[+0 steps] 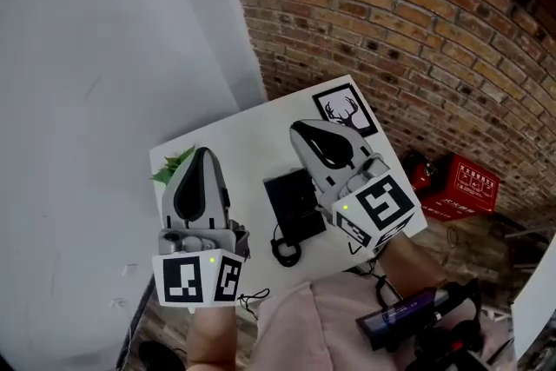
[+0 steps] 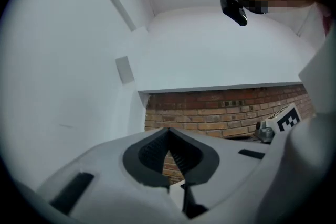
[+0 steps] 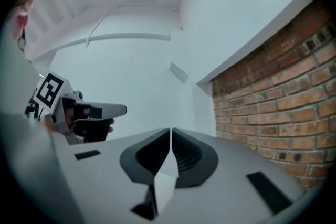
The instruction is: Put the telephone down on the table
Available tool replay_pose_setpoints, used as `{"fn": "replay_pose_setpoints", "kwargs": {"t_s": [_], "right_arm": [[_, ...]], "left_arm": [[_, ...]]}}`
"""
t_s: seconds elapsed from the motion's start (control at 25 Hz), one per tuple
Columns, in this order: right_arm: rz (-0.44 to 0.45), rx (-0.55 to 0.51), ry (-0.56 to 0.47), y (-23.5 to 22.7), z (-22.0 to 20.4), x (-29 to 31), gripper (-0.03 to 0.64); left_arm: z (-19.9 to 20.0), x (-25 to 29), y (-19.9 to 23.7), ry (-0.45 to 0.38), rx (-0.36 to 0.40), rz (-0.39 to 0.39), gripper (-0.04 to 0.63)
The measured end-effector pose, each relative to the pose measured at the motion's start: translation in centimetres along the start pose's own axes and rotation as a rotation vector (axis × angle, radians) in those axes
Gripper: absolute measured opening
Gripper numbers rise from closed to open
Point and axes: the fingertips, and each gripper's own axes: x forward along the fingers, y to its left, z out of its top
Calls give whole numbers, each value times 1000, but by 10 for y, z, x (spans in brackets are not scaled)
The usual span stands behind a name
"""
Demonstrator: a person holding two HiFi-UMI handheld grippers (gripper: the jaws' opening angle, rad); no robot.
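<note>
Head view: telephone (image 1: pixel 294 206) lies on the table (image 1: pixel 252 130); left gripper (image 1: pixel 201 152) and right gripper (image 1: pixel 301 129) hover clenched, empty; snagging its cord (image 1: pixel 284 250) could drag it off.

Table (image 1: pixel 252 130): plain white.
Telephone (image 1: pixel 294 204): black, at the centre of my head view.
Left tongs (image 1: pixel 201 152): grey shell, black pads, black-and-white square markers.
Right tongs (image 1: pixel 301 129): the same grey, black and markers.
Card (image 1: pixel 346 110): white, with a black border and deer head.
Brick wall (image 1: pixel 417 30): red-brown with pale mortar, upper right.
Crate (image 1: pixel 460 185): red.
Leaves (image 1: pixel 174 165): green.
Plain wall (image 1: pixel 104 100): I read pale grey.
</note>
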Motion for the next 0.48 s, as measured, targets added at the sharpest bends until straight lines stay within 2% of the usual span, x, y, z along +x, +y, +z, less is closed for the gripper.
{"fn": "replay_pose_setpoints", "kwargs": {"t_s": [0.16,0.48], "right_arm": [[-58,-39,-22,1,7,-7,6],[-101,-83,-27,6,11,-24,5]], "left_arm": [[4,2,-11,-20,55,4,1],[-4,1,-32,5,84,-14,0]]}}
